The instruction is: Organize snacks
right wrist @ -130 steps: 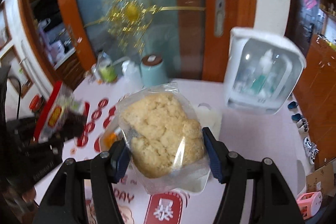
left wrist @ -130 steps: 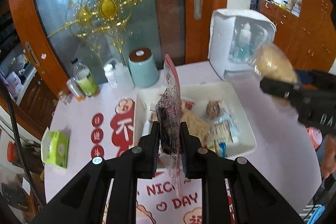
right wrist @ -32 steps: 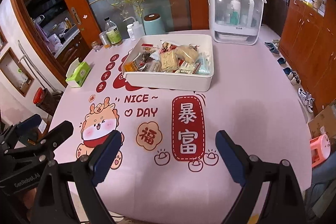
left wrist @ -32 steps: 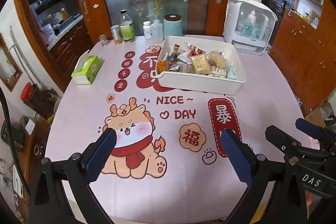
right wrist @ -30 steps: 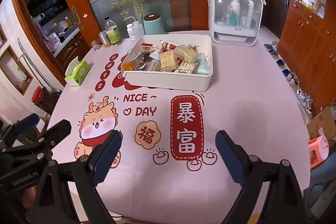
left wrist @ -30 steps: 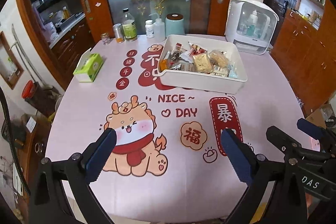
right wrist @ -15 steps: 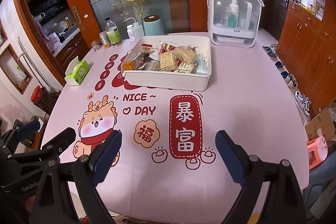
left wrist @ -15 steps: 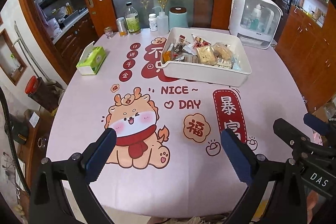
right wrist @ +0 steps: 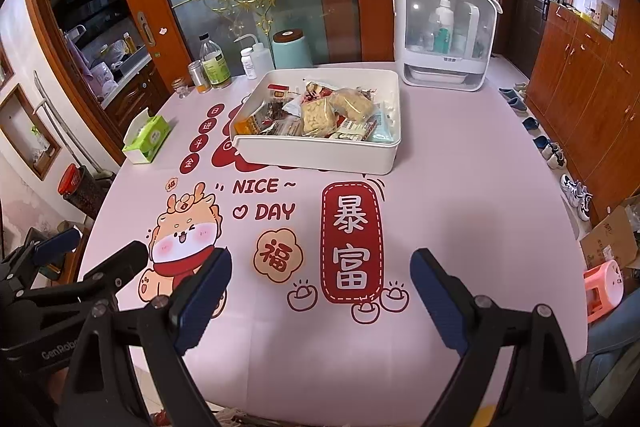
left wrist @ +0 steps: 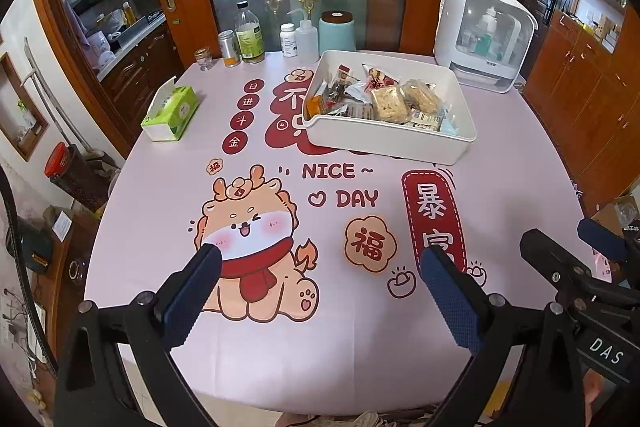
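Your left tongs (left wrist: 318, 287) stand wide apart and carry nothing, poised above the near edge of the table (left wrist: 168, 187) over the printed dragon. Your right tongs (right wrist: 320, 285) are likewise spread and empty, just beside the left pair, above the red banner print. Neither pair touches the cloth or any packet. Ahead, well apart from both, the white tray (left wrist: 384, 141) sits toward the far side of the table, and the snacks (left wrist: 390, 103) lie heaped inside it: two pale crumbly cakes in clear wrap near the middle, darker and red packets to their left, small printed sachets at the near wall. No loose packet is visible on the cloth outside the tray. Judged from this, the gathering step looks finished and the task is at or near its end. If anything remains, it would be tidying the heap, which calls for reaching both tongs forward over the near wall of the tray. The tissue box (left wrist: 170, 113), the bottles (left wrist: 248, 35) and the white cabinet (left wrist: 482, 35) stand clear of the tray.
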### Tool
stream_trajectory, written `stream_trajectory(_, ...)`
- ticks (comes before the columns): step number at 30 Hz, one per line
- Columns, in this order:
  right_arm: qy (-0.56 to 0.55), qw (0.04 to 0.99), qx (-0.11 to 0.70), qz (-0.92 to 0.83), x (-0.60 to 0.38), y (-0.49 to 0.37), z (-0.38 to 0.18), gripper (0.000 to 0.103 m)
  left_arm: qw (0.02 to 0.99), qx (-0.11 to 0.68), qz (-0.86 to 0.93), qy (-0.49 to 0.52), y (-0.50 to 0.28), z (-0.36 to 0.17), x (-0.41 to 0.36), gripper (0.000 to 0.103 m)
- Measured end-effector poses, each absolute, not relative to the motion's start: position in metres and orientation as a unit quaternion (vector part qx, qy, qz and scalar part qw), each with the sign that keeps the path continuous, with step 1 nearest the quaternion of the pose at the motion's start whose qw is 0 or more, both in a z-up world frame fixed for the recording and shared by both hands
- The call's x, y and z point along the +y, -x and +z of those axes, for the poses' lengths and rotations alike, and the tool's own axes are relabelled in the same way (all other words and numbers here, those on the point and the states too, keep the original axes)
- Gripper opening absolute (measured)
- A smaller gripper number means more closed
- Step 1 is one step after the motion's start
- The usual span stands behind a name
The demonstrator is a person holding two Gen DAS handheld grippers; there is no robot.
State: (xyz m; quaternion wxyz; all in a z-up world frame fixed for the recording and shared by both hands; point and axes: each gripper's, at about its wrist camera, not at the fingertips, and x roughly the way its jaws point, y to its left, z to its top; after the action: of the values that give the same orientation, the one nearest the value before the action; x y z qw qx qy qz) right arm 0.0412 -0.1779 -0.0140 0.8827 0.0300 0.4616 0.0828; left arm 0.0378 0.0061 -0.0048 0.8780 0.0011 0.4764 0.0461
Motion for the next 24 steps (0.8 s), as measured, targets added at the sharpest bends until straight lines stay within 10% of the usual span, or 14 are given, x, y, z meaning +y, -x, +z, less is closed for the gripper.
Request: stream_trajectory(24, -0.030, 0.883, 0.462, 0.083, -0.1787, -0.0418, -0.0143, 0.092, 0.877, 0.478, 0.047, 0.000, -0.0395, -0.0054, 0.0048, 0.099)
